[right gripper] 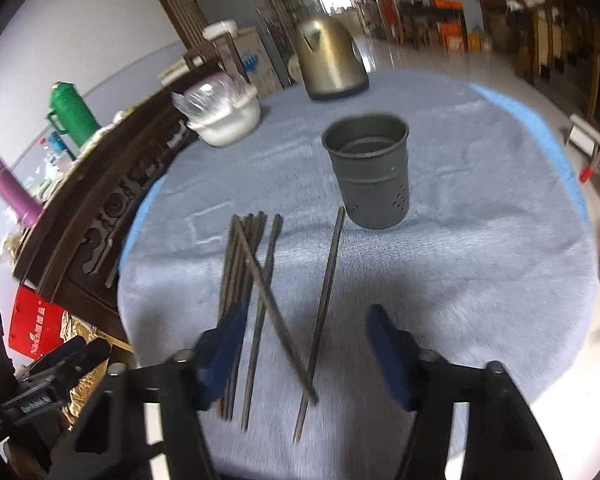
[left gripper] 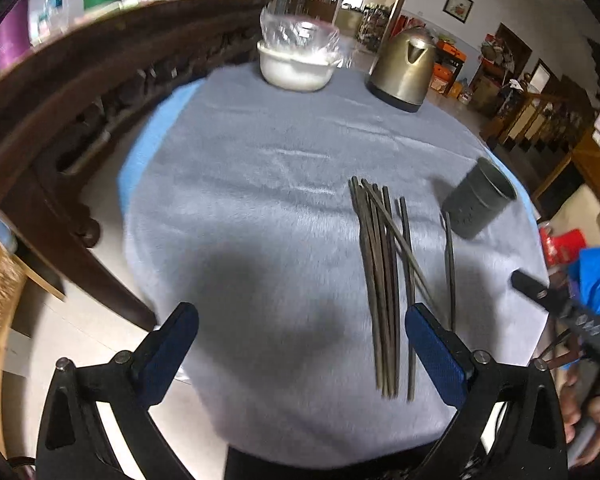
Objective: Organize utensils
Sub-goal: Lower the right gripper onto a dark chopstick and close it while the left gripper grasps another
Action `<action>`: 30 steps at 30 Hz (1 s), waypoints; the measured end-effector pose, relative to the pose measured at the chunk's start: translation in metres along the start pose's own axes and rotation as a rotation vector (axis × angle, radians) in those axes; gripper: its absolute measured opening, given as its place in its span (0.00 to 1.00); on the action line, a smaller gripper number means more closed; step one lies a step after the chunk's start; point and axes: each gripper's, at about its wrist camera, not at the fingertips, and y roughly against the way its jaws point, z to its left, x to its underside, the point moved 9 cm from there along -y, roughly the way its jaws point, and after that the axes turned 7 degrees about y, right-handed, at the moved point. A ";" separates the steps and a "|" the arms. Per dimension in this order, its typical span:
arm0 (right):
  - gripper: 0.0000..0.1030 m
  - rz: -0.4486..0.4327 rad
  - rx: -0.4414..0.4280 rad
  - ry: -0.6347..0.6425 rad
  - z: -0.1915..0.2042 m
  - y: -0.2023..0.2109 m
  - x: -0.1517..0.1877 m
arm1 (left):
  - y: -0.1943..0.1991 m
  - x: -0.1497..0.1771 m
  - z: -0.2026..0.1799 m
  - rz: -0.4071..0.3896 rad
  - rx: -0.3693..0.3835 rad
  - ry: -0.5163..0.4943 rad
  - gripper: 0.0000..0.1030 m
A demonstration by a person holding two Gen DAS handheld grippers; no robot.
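Observation:
Several dark chopsticks (left gripper: 380, 280) lie in a loose bundle on the grey cloth of the round table (left gripper: 260, 200), with one more chopstick (left gripper: 450, 264) off to the right. A dark perforated utensil holder (left gripper: 478, 204) stands upright just beyond them. My left gripper (left gripper: 300, 316) is open above the cloth, with the bundle near its right finger. In the right wrist view the chopsticks (right gripper: 240, 264) and a lone chopstick (right gripper: 328, 292) run under my right gripper (right gripper: 306, 316). It is open and its pads touch none of them. The holder (right gripper: 366, 172) is empty.
A metal kettle (right gripper: 330, 60) and a white bowl with a plastic bag (right gripper: 224, 120) stand at the table's far side. Carved dark wooden furniture (left gripper: 80, 100) borders the left, bearing a green flask (right gripper: 70, 112) and a purple bottle (right gripper: 10, 190). A hand (left gripper: 592, 412) shows at the right.

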 end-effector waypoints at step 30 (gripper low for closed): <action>0.26 0.170 0.105 -0.091 -0.029 -0.112 -0.027 | -0.164 -0.061 -0.085 0.352 0.084 0.004 0.24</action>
